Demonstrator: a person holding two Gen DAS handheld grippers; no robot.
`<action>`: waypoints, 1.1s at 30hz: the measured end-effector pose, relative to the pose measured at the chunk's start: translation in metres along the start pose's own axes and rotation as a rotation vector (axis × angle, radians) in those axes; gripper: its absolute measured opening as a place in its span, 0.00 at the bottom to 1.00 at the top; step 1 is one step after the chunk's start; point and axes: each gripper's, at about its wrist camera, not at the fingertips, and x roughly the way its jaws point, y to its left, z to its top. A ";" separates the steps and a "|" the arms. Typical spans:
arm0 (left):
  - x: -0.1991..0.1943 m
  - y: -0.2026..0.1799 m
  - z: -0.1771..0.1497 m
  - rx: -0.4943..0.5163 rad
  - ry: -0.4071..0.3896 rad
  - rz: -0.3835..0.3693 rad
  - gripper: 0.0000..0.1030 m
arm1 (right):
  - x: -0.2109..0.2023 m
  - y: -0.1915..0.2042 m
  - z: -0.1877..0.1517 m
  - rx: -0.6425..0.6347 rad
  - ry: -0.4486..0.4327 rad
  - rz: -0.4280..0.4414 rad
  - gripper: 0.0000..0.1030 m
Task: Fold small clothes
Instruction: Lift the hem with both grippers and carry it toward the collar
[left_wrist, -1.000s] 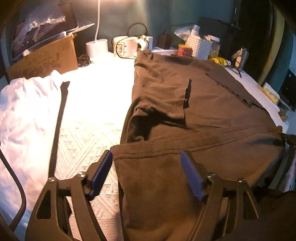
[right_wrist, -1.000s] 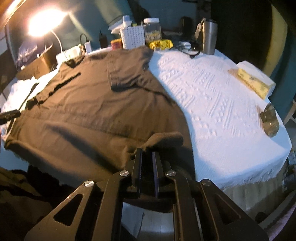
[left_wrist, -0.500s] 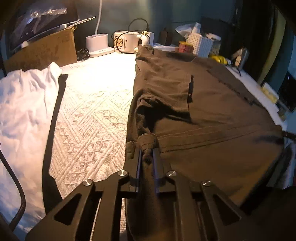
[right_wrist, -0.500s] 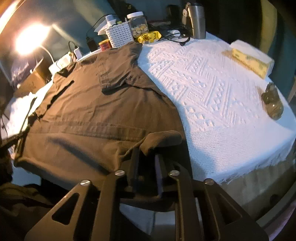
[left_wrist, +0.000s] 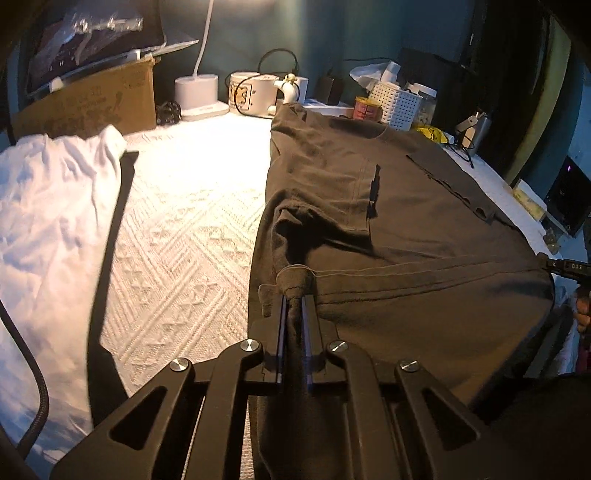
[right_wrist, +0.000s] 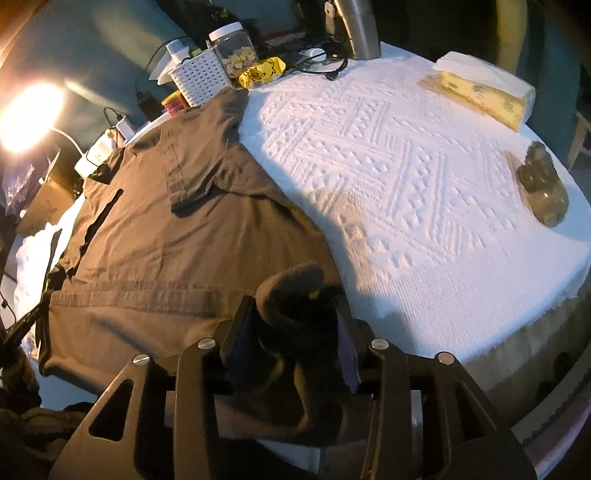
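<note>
Our left gripper (left_wrist: 294, 310) pinches the hem of the brown T-shirt (left_wrist: 399, 229) (spread flat on the white tablecloth (right_wrist: 406, 177)). Our right gripper (right_wrist: 295, 332) is opening, a bunched corner loose between its jaws.

Letters "DAS" on black device (left_wrist: 570, 266) at right edge

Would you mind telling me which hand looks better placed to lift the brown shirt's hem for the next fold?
Left. Its claw is shut on the shirt hem, while the right claw is opening, fabric loose between its pads.
</note>
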 end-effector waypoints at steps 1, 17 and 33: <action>0.002 0.001 0.000 -0.006 0.009 -0.004 0.06 | 0.001 0.001 0.002 0.000 -0.001 0.003 0.42; -0.015 -0.005 0.004 0.038 -0.051 0.035 0.05 | -0.021 0.022 0.018 -0.098 -0.158 0.022 0.09; -0.017 0.015 0.020 -0.042 -0.011 0.078 0.01 | -0.053 0.039 0.048 -0.165 -0.285 0.047 0.09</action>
